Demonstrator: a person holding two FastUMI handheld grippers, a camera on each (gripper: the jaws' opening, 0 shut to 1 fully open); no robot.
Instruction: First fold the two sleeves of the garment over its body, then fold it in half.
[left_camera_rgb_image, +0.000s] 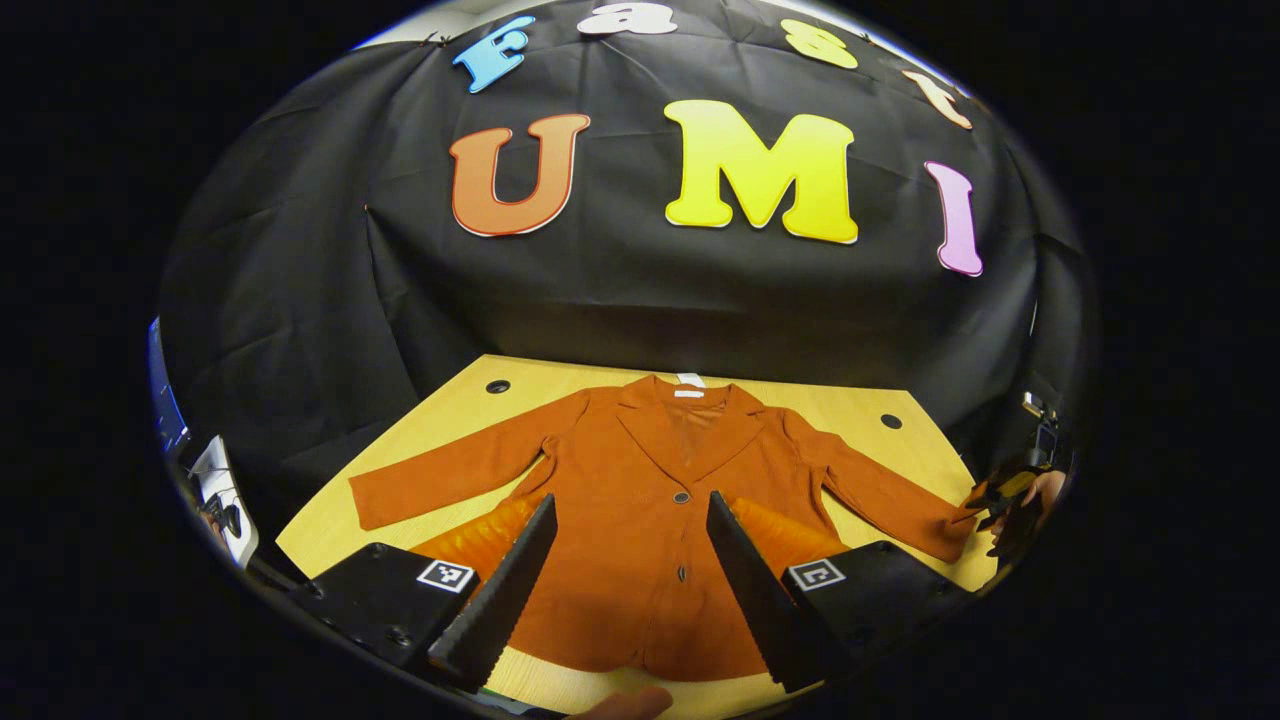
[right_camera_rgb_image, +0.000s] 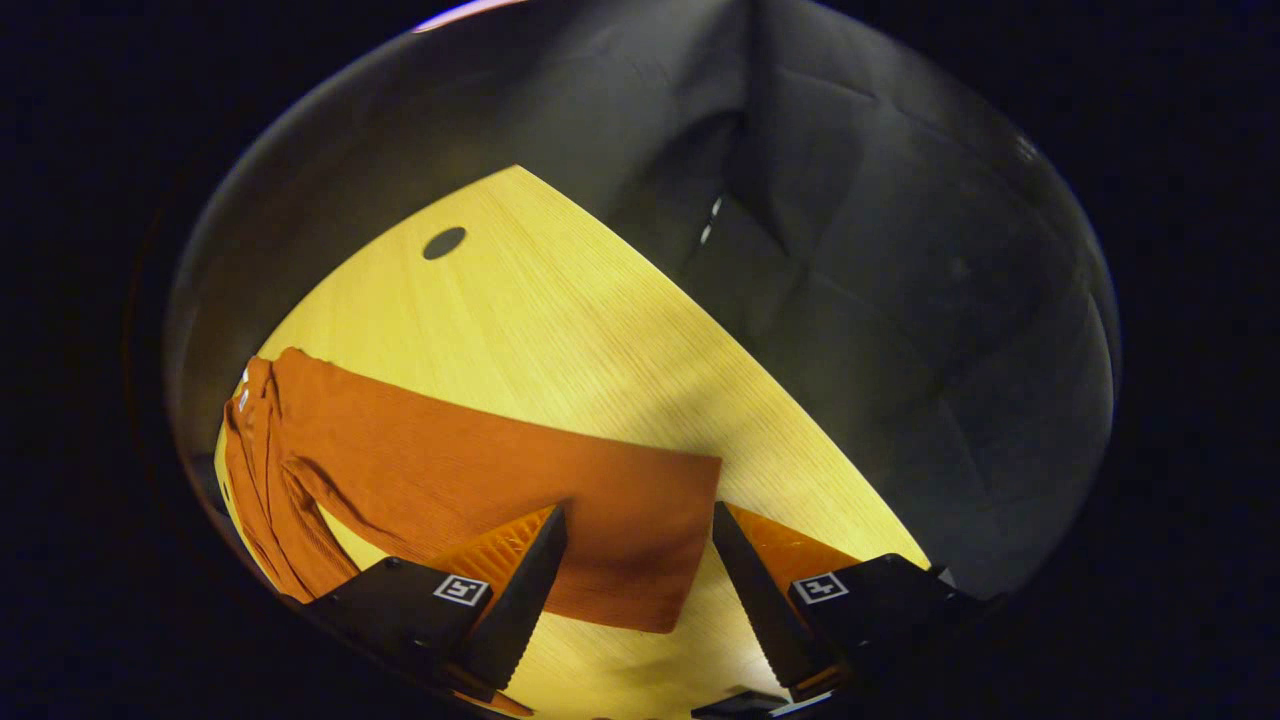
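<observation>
1. Flat on the yellow wooden table, the rust-orange buttoned jacket lies front up, its collar toward twelve o'clock and both sleeves spread out to the sides, neither folded over the body.
2. Seen from the left gripper view, the left gripper hangs above the jacket's lower front with its jaws wide apart, gripping nothing.
3. At four o'clock in that view, a hand holds the other tool right at the cuff of the far sleeve.
4. From the right gripper view, the right gripper stands open, its fingers on either side of the sleeve cuff, not pressing it.
5. Behind the table hangs black cloth.
</observation>
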